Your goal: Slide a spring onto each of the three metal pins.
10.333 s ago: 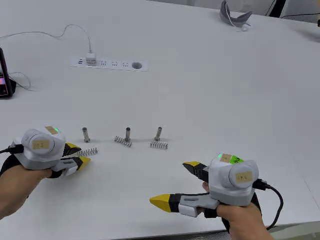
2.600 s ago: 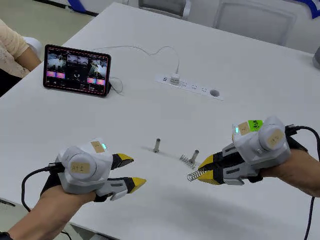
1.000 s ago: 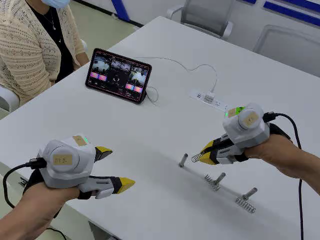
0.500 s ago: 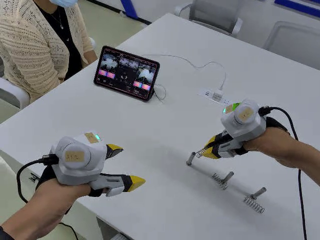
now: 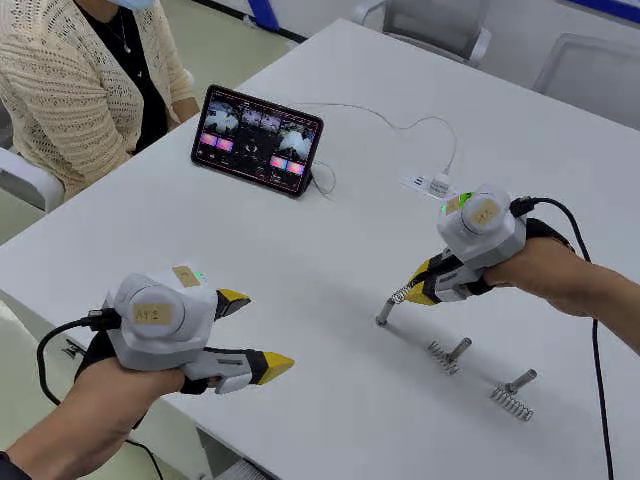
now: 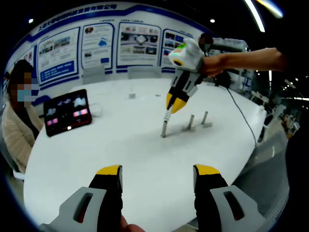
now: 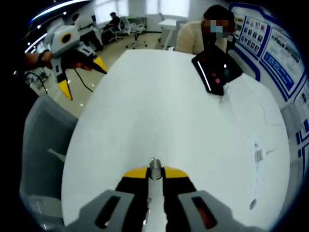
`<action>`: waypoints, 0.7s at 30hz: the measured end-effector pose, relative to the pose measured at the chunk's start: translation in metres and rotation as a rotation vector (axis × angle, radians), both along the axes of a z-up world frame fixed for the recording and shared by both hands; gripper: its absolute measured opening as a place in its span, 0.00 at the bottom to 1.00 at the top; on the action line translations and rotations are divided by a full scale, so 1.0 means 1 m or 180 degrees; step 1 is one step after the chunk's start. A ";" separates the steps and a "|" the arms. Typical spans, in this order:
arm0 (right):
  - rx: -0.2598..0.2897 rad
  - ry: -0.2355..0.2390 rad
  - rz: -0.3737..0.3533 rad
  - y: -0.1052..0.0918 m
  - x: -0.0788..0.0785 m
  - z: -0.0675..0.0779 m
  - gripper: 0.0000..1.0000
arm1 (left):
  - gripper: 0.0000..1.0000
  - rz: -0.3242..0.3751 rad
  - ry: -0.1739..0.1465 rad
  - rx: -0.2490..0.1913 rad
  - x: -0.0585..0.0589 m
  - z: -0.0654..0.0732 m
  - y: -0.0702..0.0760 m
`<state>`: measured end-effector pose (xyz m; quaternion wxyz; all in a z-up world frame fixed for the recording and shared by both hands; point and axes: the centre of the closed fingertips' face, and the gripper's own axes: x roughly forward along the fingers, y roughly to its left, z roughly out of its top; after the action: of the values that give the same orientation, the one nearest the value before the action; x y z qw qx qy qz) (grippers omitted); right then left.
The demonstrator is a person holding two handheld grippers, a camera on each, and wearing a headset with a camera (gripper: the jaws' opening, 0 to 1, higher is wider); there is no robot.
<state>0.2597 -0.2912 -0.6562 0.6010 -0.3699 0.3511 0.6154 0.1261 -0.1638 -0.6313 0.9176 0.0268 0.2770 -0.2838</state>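
Three short metal pins stand in a row on the white table [image 5: 330, 400]. My right gripper [image 5: 420, 285] is shut on a spring [image 5: 401, 294], tilted down so the spring's lower end meets the top of the nearest pin [image 5: 383, 313]. The right gripper view looks down the spring [image 7: 154, 166] between the shut yellow tips. The middle pin [image 5: 458, 348] has a loose spring [image 5: 438, 357] lying at its foot, and so does the far pin [image 5: 520, 380], whose spring [image 5: 508, 402] lies beside it. My left gripper [image 5: 255, 330] hovers open off to the left, holding nothing.
A tablet [image 5: 258, 140] stands at the back left, with a cable running to a power strip [image 5: 430, 185]. A person in a knit cardigan [image 5: 70, 90] sits at the table's left corner. The table edge runs close under my left gripper.
The right gripper has carried the spring from the table over to the nearest pin and lowered it onto the pin's top. The left gripper has stayed open and about where it was.
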 end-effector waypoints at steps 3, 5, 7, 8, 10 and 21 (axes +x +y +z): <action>-0.0038 0.0010 0.0043 0.001 -0.002 -0.002 0.12 | 0.60 -0.0007 0.0003 0.0003 0.000 0.000 0.000; -0.0056 0.0021 0.0066 0.003 -0.003 -0.004 0.12 | 0.60 -0.0010 0.0004 0.0003 0.000 0.000 0.000; -0.0072 0.0016 0.0089 0.004 -0.003 -0.005 0.12 | 0.60 -0.0009 0.0006 -0.0001 0.000 0.000 0.000; -0.0079 0.0017 0.0099 0.005 -0.004 -0.006 0.12 | 0.60 -0.0008 0.0007 -0.0002 0.000 0.000 0.000; -0.0099 0.0008 0.0124 0.007 -0.004 -0.007 0.12 | 0.60 -0.0011 0.0009 -0.0004 0.000 0.000 -0.001; -0.0237 -0.0019 0.0242 0.011 -0.006 -0.020 0.12 | 0.59 -0.0061 0.0019 -0.0014 0.000 -0.002 -0.006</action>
<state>0.2534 -0.2801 -0.6764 0.5641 -0.4069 0.3577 0.6232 0.1257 -0.1702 -0.6328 0.9141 0.0266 0.2788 -0.2933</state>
